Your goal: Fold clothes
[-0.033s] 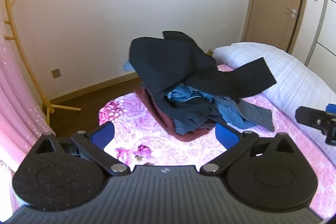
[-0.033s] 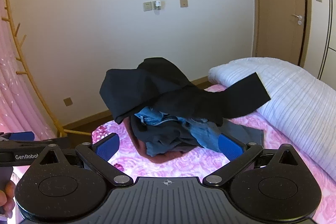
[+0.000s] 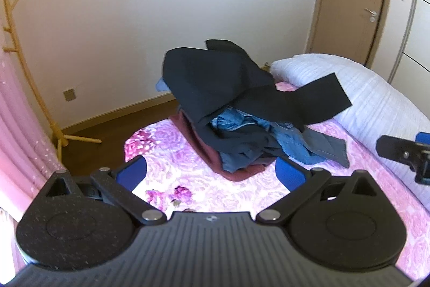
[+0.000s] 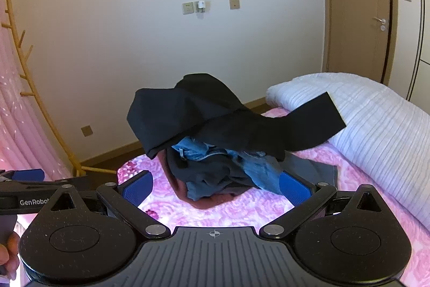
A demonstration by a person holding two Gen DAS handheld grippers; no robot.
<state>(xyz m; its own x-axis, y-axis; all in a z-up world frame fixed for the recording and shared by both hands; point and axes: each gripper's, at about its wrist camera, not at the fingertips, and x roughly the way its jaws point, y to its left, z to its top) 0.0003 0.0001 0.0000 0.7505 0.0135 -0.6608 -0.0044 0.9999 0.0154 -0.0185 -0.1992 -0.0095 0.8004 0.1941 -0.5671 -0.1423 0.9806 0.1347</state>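
Observation:
A heap of clothes lies on the pink floral bed sheet (image 3: 166,152). A black garment (image 3: 228,77) is draped over the top, with one flat end sticking out to the right. Under it are blue jeans (image 3: 242,123), a dark grey piece (image 3: 328,147) and a maroon piece (image 3: 204,152) at the bottom. My left gripper (image 3: 212,174) is open, short of the heap, with nothing between its blue pads (image 3: 131,174). My right gripper (image 4: 215,188) is also open and empty, just in front of the same black garment (image 4: 188,109) and jeans (image 4: 258,168).
A rolled white duvet (image 3: 362,98) lies along the right of the bed. A wooden coat rack (image 3: 27,71) and pink curtain (image 3: 16,125) stand at the left, a door (image 3: 354,4) at the back right. A person's hand (image 4: 8,254) holds the left gripper's handle.

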